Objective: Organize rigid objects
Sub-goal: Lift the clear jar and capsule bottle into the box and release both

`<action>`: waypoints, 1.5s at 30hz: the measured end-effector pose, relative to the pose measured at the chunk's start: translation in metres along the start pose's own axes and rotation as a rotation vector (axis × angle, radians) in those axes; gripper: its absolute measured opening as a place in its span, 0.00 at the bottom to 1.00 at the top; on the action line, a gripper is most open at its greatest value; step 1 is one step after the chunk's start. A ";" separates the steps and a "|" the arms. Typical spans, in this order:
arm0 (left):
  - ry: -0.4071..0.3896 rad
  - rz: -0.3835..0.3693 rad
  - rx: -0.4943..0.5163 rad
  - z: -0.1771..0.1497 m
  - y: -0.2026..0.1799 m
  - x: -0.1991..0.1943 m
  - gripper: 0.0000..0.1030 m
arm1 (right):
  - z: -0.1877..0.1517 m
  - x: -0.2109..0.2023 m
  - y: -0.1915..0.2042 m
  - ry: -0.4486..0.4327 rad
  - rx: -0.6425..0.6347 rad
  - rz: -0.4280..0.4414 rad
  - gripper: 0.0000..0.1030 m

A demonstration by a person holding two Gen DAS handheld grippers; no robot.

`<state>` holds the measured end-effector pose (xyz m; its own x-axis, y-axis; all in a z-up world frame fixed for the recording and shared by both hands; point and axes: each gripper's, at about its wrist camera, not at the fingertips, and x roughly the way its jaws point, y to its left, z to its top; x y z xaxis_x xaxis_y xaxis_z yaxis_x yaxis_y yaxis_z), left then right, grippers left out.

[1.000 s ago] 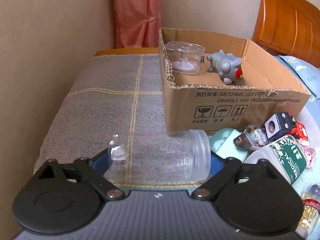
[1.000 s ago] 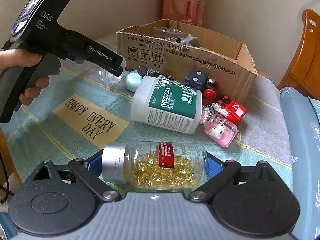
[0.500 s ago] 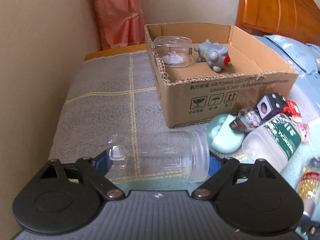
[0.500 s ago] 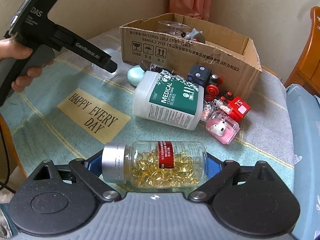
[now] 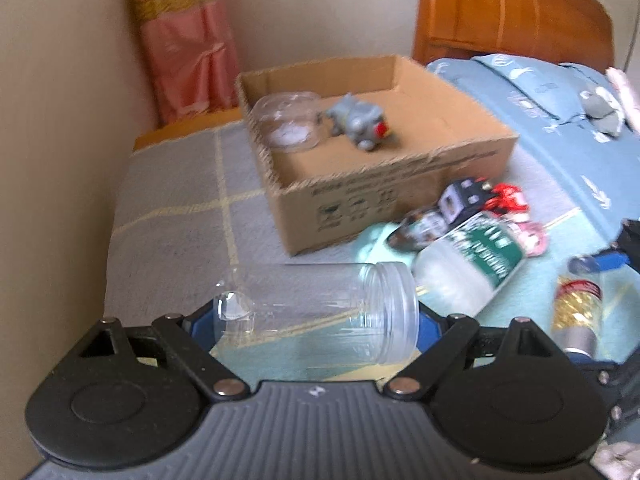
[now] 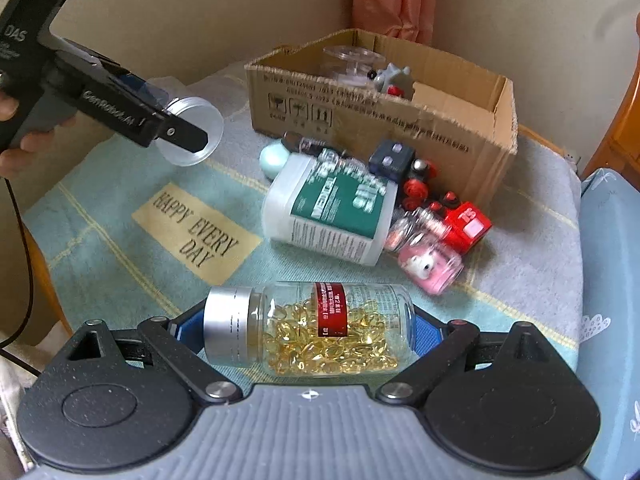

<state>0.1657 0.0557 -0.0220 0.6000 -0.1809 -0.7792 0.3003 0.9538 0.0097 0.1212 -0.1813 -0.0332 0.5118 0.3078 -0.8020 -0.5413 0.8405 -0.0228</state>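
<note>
The cardboard box (image 6: 384,120) sits at the bench's (image 6: 120,240) far corner by the wall, with a toy figure (image 6: 394,80) and clear container (image 6: 352,60) inside. A big bottle (image 6: 328,208) lies just before it, small stuff crowding its right.

I'm in a home bedroom: a wooden headboard (image 5: 516,12), blue bedding (image 5: 560,120), pink curtain (image 5: 188,40) in the corner.

Plain beige walls (image 5: 60,120) meeting at a corner. Pink curtain (image 5: 188,52) with a gold band hanging in that corner. Orange wooden headboard (image 5: 512,16) at upper right. Light-blue patterned bedding (image 5: 560,112) below the headboard. Grey and teal checked cloth (image 6: 120,248) with yellow lines, lettered "HAPPY EVERY DAY". Soft, even daylight.
</note>
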 end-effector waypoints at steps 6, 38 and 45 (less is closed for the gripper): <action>-0.047 -0.034 0.059 0.027 -0.012 -0.015 0.87 | 0.021 -0.019 -0.016 -0.057 0.001 0.007 0.95; -0.076 -0.024 0.021 0.103 -0.008 0.053 0.92 | 0.122 -0.024 -0.080 -0.220 -0.016 -0.092 0.95; -0.096 -0.007 0.018 0.086 -0.001 0.033 0.95 | 0.136 -0.011 -0.087 -0.202 -0.003 -0.095 0.95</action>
<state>0.2491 0.0281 0.0058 0.6656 -0.2108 -0.7159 0.3174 0.9481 0.0160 0.2540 -0.1973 0.0585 0.6837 0.3107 -0.6604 -0.4862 0.8687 -0.0947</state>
